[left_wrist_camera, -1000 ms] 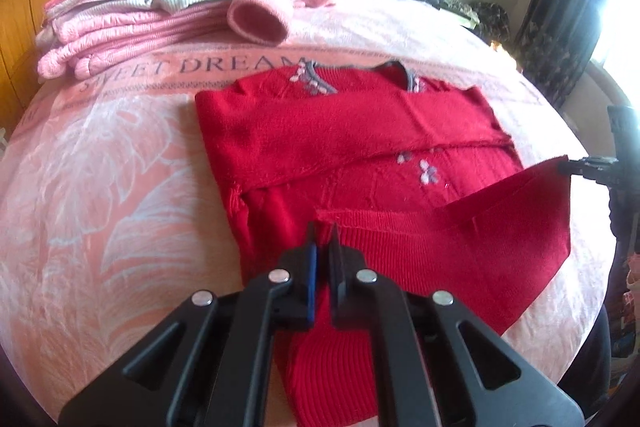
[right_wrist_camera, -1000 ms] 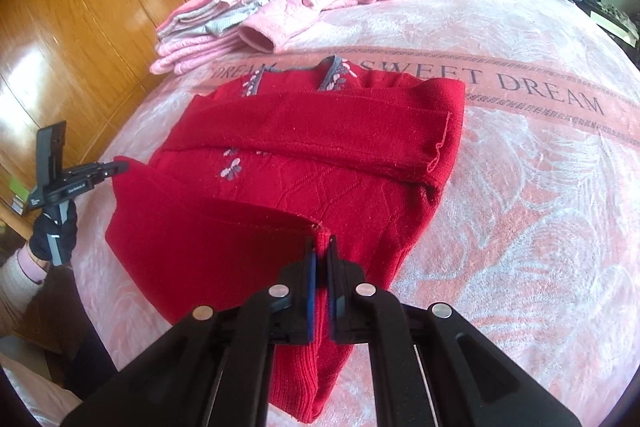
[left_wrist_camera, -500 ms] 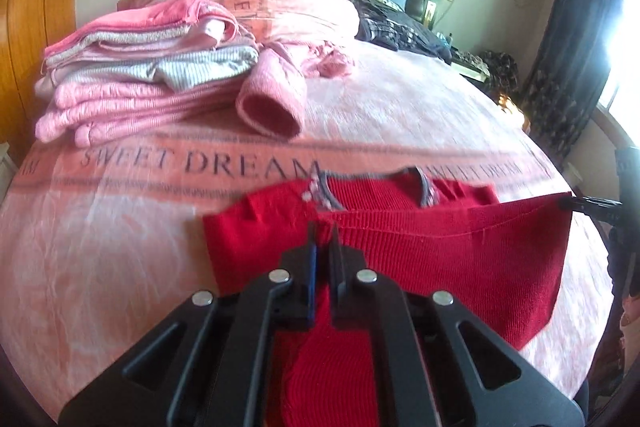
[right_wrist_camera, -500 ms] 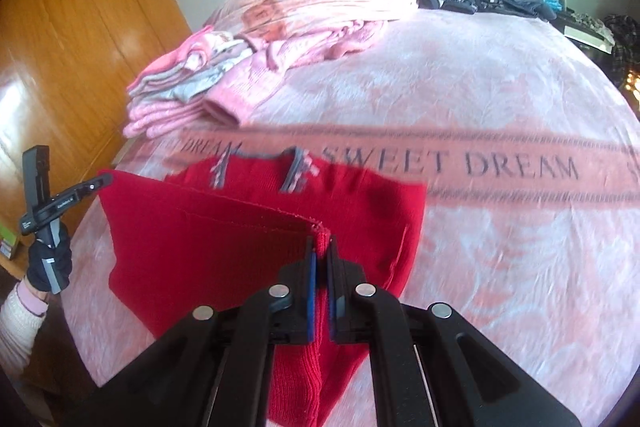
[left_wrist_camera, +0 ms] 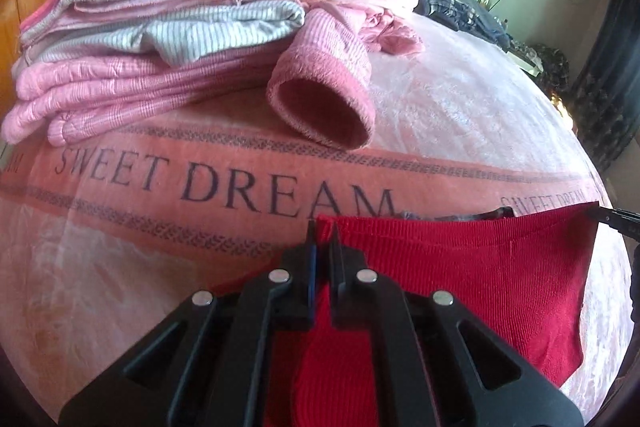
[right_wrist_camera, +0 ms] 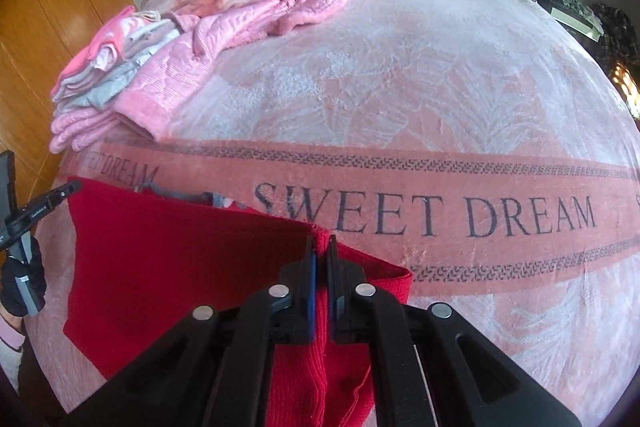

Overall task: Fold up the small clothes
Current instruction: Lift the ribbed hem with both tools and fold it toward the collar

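The left gripper (left_wrist_camera: 322,227) pinched one corner of the red sweater (left_wrist_camera: 460,267) between its fingers. The right gripper (right_wrist_camera: 321,241) pinched the other corner. The sweater hung stretched between them, above the bed (right_wrist_camera: 400,75).

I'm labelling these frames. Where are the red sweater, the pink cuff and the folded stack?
red sweater (left_wrist_camera: 480,267), left wrist view, lifted panel.
pink cuff (left_wrist_camera: 324,107), left wrist view, opening.
folded stack (left_wrist_camera: 140,39), left wrist view, striped layer.

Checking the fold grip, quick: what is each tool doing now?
Left tool: closed on the red sweater hem corner.
Right tool: closed on the sweater's other hem corner.
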Demonstrator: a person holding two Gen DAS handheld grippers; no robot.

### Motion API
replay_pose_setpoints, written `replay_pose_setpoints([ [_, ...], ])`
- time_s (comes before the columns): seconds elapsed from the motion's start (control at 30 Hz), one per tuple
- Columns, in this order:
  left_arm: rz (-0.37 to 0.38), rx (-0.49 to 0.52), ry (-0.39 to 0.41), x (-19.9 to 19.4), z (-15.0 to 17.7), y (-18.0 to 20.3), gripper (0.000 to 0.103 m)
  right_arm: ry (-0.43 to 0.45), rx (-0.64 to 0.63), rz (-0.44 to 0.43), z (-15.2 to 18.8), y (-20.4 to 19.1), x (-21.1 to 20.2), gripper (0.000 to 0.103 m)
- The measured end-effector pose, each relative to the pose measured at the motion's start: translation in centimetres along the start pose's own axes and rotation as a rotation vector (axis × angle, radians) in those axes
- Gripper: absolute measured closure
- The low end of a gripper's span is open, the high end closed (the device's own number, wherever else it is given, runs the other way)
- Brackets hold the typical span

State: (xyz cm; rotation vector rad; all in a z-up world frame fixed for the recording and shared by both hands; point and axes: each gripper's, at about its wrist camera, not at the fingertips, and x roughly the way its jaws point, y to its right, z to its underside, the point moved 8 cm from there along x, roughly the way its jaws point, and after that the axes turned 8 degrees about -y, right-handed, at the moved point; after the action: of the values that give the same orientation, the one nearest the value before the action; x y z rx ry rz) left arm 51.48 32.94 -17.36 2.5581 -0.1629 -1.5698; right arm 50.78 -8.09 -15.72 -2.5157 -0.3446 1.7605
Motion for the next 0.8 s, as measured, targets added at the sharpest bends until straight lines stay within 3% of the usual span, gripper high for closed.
replay_pose_setpoints([
  [0.23,-0.041,-0.024,-0.082,4.4,1.2,-1.3,0.099,-0.071,0.027,0.039,0.7,1.2,4.4,0.099],
  [0.27,-0.052,-0.028,-0.094,4.9,1.4,-1.6,0.095,-0.079,0.032,0.043,0.8,1.3,4.8,0.099],
  [0.37,-0.063,-0.038,-0.085,5.5,1.9,-1.9,0.094,-0.111,0.051,0.055,1.3,1.6,6.3,0.098],
  [0.43,-0.063,-0.042,-0.09,5.2,2.1,-1.7,0.092,-0.115,0.062,0.067,1.6,1.8,6.8,0.096],
  [0.5,-0.06,-0.048,-0.09,4.0,2.4,-1.7,0.079,-0.106,0.072,0.066,1.8,1.8,6.5,0.091],
  [0.57,-0.069,-0.039,-0.069,2.5,2.8,-1.7,0.06,-0.094,0.08,0.056,2.1,1.9,5.3,0.074],
  [0.8,-0.028,-0.027,-0.065,-2.7,6.6,-0.2,0.057,-0.068,0.021,-0.004,6.8,1.2,0.2,0.073],
])
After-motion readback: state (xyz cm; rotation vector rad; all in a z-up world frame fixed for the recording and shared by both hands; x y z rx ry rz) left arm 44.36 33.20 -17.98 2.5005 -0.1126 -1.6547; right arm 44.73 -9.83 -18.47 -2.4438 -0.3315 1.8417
